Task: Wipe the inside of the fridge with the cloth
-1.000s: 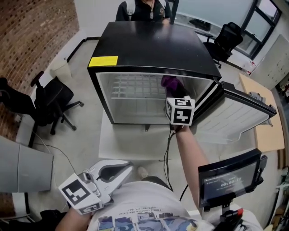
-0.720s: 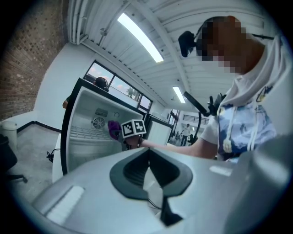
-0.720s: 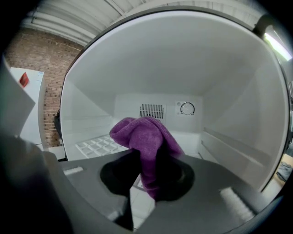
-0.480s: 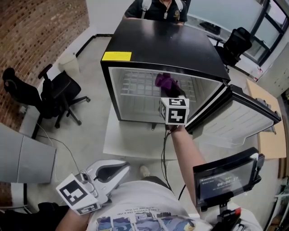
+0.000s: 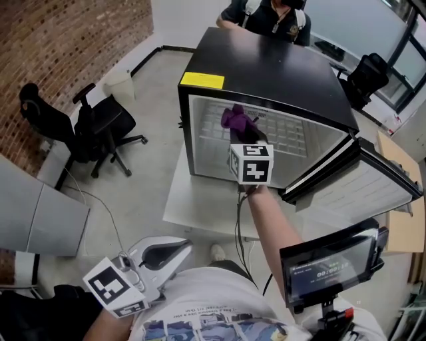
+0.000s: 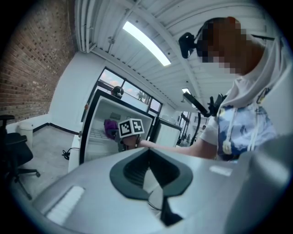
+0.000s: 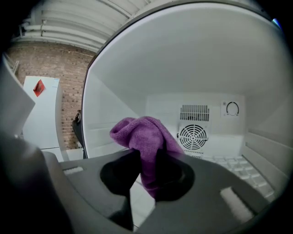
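A black mini fridge (image 5: 266, 66) stands with its door open and its white inside (image 5: 293, 136) showing. My right gripper (image 5: 243, 132) reaches into the opening at its upper left, shut on a bunched purple cloth (image 5: 234, 118). In the right gripper view the cloth (image 7: 142, 137) sticks up from between the jaws of this gripper (image 7: 149, 178), in front of the white back wall (image 7: 206, 112). My left gripper (image 5: 188, 246) is held low by my body, shut and empty, far from the fridge. The left gripper view looks over its jaws (image 6: 153, 178) toward the fridge (image 6: 98, 132) and cloth (image 6: 110, 128).
The fridge sits on a low white table (image 5: 200, 206). Its open door (image 5: 359, 186) swings out to the right. A round fan grille (image 7: 193, 136) and a dial (image 7: 232, 109) are on the back wall. Office chairs (image 5: 100, 126) stand left; a person (image 5: 269, 13) is behind; a screen (image 5: 329, 263) is at lower right.
My right gripper has carried the cloth leftward across the fridge opening. The head view has shifted, so the fridge sits further right. The left gripper has stayed put.
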Motion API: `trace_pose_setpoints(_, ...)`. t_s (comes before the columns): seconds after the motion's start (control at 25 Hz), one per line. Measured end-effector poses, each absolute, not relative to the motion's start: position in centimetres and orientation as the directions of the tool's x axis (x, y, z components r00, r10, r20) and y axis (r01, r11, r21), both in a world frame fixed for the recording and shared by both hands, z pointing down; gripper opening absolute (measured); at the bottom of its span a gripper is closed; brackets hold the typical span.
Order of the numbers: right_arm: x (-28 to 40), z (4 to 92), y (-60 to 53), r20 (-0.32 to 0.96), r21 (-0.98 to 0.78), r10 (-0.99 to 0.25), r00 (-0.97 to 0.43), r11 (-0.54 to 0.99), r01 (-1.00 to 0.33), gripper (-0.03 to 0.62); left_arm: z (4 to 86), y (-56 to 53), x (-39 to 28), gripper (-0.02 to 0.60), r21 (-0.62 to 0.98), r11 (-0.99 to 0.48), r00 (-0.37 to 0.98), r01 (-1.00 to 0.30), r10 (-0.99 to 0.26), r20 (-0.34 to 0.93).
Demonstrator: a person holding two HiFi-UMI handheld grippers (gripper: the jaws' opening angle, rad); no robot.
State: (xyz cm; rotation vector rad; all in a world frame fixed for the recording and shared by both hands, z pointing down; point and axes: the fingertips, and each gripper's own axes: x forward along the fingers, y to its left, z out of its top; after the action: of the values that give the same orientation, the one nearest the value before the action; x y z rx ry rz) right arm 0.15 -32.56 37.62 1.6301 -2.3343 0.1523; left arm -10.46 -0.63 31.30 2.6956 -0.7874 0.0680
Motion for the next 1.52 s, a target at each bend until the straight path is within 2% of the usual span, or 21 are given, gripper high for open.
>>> trace_pose_setpoints(0.36, -5.5, 37.6, -32.4, 0.270, 0.052, -0.866, -0.421, 0.450, -0.892, 0.078, 31.8, -0.2, -12.6, 0.008, 0.309, -0.749, 0.808, -0.586, -0.569, 0.153)
trace_pose_setpoints(0.76, -7.4, 37.1, -31.2, 0.235, -0.017, -0.829, -0.507, 0.518, -0.855, 0.078, 31.9, 0.3, -13.0, 0.008, 0.311, -0.749, 0.809, -0.585, -0.567, 0.157)
trace_pose_setpoints(1.24, -5.6, 34.3, -26.8, 0.169, -0.002, -0.853, -0.493, 0.500, -0.866, 0.078, 31.8, 2.0, -12.6, 0.008, 0.314, -0.806, 0.864, -0.502, -0.481, 0.150)
trace_pose_setpoints(1.52, -2.2, 35.4, -24.0, 0.187, -0.002, -0.877, -0.443, 0.451, -0.893, 0.078, 32.1, 2.9, -10.9, 0.008, 0.322, -0.846, 0.906, -0.424, -0.398, 0.146)
